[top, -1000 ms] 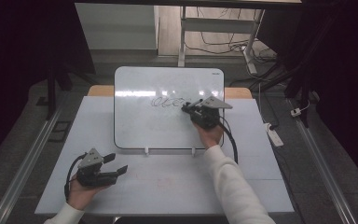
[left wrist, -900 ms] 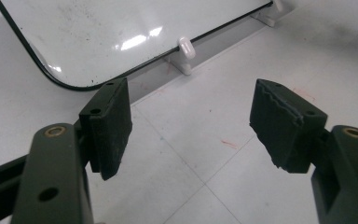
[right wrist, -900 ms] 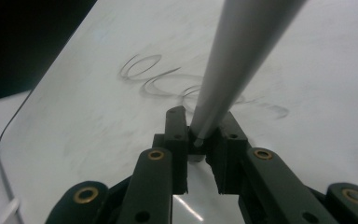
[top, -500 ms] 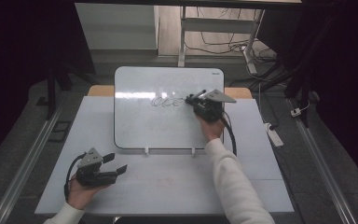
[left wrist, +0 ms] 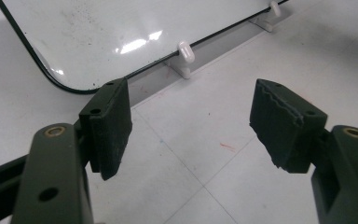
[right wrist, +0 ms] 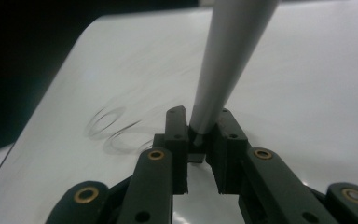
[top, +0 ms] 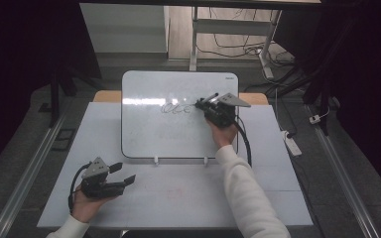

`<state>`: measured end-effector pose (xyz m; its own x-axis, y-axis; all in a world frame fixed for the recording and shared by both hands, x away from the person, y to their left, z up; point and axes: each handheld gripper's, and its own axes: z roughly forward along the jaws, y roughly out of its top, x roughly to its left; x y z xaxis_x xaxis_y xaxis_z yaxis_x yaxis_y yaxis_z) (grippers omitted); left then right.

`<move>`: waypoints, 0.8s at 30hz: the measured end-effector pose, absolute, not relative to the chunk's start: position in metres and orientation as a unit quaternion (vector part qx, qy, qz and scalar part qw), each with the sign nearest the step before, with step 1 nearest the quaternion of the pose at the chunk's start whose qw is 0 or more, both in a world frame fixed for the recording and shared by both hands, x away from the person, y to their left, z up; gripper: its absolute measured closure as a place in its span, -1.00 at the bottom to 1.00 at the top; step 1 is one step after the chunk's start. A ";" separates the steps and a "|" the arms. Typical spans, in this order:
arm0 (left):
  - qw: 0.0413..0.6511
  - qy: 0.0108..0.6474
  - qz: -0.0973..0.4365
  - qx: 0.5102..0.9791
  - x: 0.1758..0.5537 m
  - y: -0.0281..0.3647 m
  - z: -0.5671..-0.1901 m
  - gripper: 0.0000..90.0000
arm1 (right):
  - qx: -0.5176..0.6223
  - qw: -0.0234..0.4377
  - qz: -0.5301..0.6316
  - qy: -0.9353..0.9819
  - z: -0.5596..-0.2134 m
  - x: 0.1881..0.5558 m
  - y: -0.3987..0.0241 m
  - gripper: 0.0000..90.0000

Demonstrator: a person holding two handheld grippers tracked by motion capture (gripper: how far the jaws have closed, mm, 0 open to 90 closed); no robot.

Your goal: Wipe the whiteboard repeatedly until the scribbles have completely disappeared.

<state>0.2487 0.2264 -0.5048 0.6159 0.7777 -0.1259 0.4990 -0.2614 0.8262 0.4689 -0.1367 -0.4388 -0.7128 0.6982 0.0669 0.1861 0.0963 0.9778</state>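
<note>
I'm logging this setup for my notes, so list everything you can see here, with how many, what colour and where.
white rectangular whiteboard: one, white with dark rim, propped at the table's far middle
looped scribbles: several, dark, upper middle of the whiteboard
slim grey marker pen: one, grey, clamped in the right claw
white clip feet: two, white, under the whiteboard's near edge
white rectangular table: one, white, centre
white power strip: one, white, floor right of the table
left claw: one, black, open, near left of the table
right claw: one, black, shut on the marker pen at the whiteboard
</note>
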 end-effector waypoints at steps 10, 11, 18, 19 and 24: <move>0.450 0.410 0.157 0.778 0.248 0.226 -0.504 -0.33 | 0.321 0.229 0.600 0.696 -0.435 0.473 -0.137 0.74; 0.448 0.410 0.156 0.779 0.249 0.226 -0.505 -0.33 | 0.309 0.221 0.596 0.707 -0.438 0.470 -0.131 0.74; 0.450 0.411 0.158 0.777 0.247 0.227 -0.504 -0.33 | 0.293 0.236 0.584 0.719 -0.435 0.470 -0.122 0.74; 0.450 0.410 0.159 0.777 0.247 0.227 -0.504 -0.33 | 0.306 0.241 0.589 0.708 -0.432 0.474 -0.128 0.74; 0.449 0.411 0.156 0.778 0.250 0.227 -0.505 -0.33 | 0.265 0.216 0.575 0.743 -0.443 0.461 -0.105 0.74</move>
